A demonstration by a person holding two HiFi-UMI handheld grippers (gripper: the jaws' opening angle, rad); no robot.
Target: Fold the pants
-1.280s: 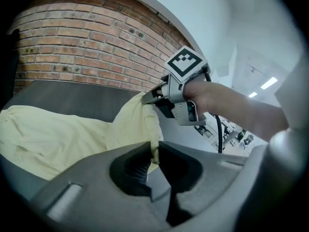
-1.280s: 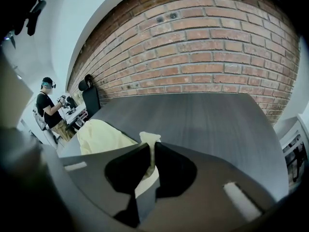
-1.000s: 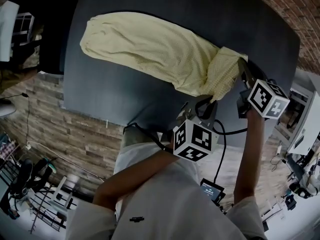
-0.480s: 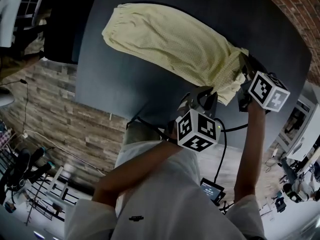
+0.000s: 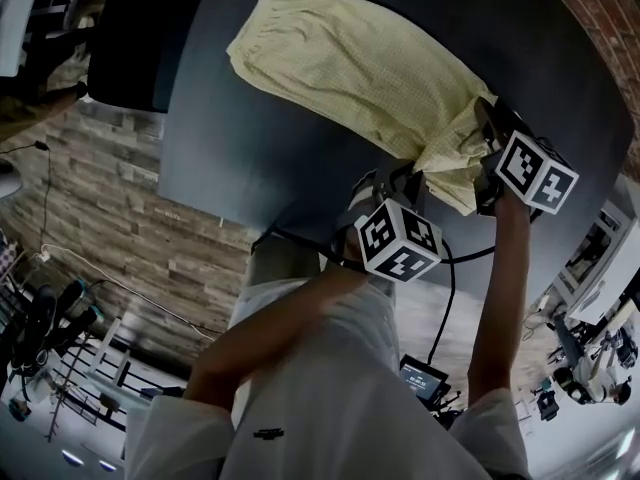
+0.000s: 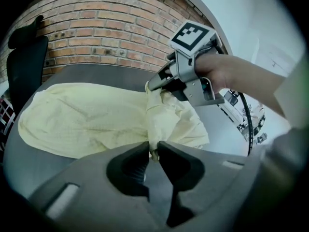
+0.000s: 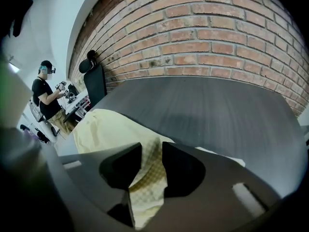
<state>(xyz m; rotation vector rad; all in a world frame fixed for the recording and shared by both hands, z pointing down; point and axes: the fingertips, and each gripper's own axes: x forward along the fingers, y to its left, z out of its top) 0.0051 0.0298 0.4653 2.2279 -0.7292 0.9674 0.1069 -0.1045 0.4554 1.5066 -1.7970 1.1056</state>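
Pale yellow pants (image 5: 370, 78) lie stretched across the dark grey table (image 5: 250, 158), with their near end bunched up between both grippers. My left gripper (image 5: 403, 180) pinches a thin edge of the cloth (image 6: 87, 117) at its tips (image 6: 153, 151); its jaws have just been opening slightly and the gap is narrow. My right gripper (image 5: 487, 120) sits on the bunch's far side (image 6: 155, 84). Its jaws (image 7: 152, 153) have just been opening and stand apart, with a fold of the checked fabric (image 7: 108, 129) running loosely between them.
A brick wall (image 7: 217, 33) runs behind the table. A black chair (image 6: 26, 62) stands at the table's far end. A person (image 7: 46, 98) stands in the background beside workbenches. A black cable (image 5: 445, 298) hangs from the grippers near the table's front edge.
Both grippers have moved forward and down with the pants' bunched end, bringing it lower onto the table. The far end of the pants now sits further right in the head view.
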